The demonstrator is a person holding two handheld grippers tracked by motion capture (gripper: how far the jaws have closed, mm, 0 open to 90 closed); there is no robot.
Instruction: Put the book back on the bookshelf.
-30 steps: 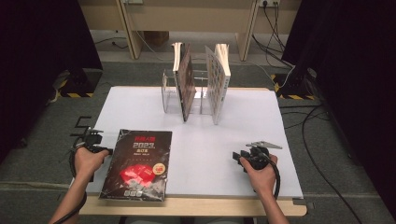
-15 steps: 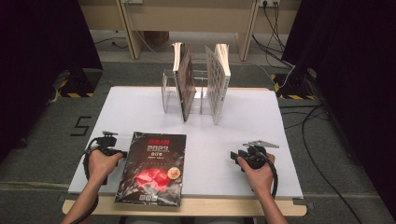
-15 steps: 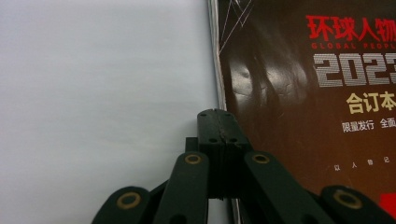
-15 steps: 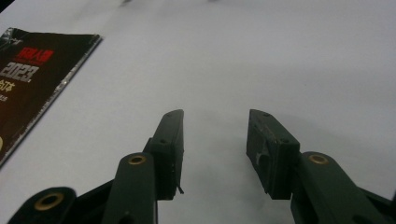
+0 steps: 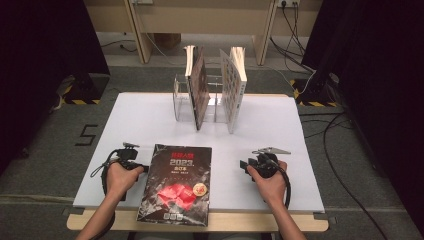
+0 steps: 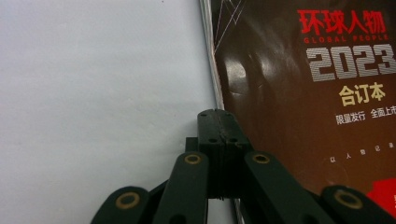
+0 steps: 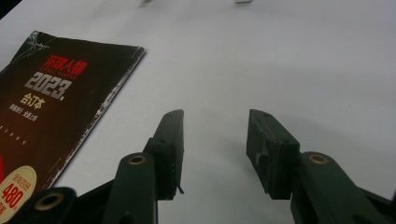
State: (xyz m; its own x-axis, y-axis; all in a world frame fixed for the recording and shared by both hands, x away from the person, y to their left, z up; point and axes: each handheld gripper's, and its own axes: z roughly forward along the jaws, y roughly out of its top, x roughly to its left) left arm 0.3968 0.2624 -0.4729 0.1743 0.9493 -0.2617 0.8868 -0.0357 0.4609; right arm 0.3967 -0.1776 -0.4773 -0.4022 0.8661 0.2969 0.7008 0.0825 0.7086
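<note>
Looking at a thick dark magazine-style book lying flat, cover up, near the front edge of the white table, between the two hands. Sitting well apart from the clear rack at the back, where two more books are standing upright.

Left gripper looking pressed shut, jaws together with no gap, tips sitting right at the book's left edge where the page stack is showing. Not clear whether touching the pages or just beside them, and not clamping anything as far as can be told. Right gripper hanging over bare table to the right of the book, jaws spread wide, holding nothing.

Guessing about handling: glossy cover, so probably slippery under hard jaws. Looking like a bound volume with lots of pages, so likely heavy-ish and floppy, sagging if pinched at one corner. Probably best grabbing along the spine or mid-edge, getting a jaw under the stack first. Corner near the right gripper already looking scuffed, so going easy there.
</note>
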